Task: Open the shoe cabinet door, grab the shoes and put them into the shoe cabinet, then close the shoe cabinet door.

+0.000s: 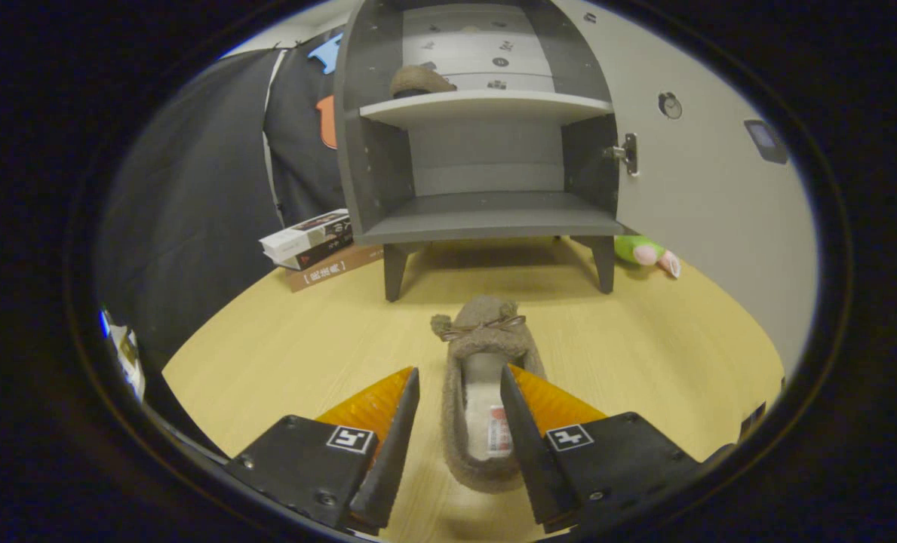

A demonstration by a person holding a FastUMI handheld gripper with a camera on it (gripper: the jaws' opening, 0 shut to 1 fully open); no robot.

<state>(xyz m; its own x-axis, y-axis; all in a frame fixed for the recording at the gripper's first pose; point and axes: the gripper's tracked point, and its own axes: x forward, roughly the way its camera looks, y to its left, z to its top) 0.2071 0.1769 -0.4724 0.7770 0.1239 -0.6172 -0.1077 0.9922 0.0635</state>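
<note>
Fuzzy brown slipper [486, 377] is lying flat on the wooden bench [282, 362], toe with the little bow pointing at the cabinet [486, 136] and heel end down between the fingers. Handy layout, I'd say: it's lined up lengthwise with the tongs [459, 396], so they can straddle the sides without any twisting.

Cabinet door [712, 188] is already swung wide open to the right, hinge showing on the edge, so that part of the job looks done. One slipper-looking thing [418, 80] sits on the upper shelf already; the lower shelf is free, right ahead and just beyond the toe of the one on the bench. My guess is this is the second shoe and the step in hand is grabbing it.

Tongs are spread open, about as wide as the slipper. One finger sits just beside its left side with a sliver of bench between. The other overlaps the right rim, and I honestly can't tell if it's touching. Not gripping anything, anyway.

Some books [312, 245] are stacked left of the cabinet legs and a green plush toy [644, 250] lies by the right leg, both well out of the way.
</note>
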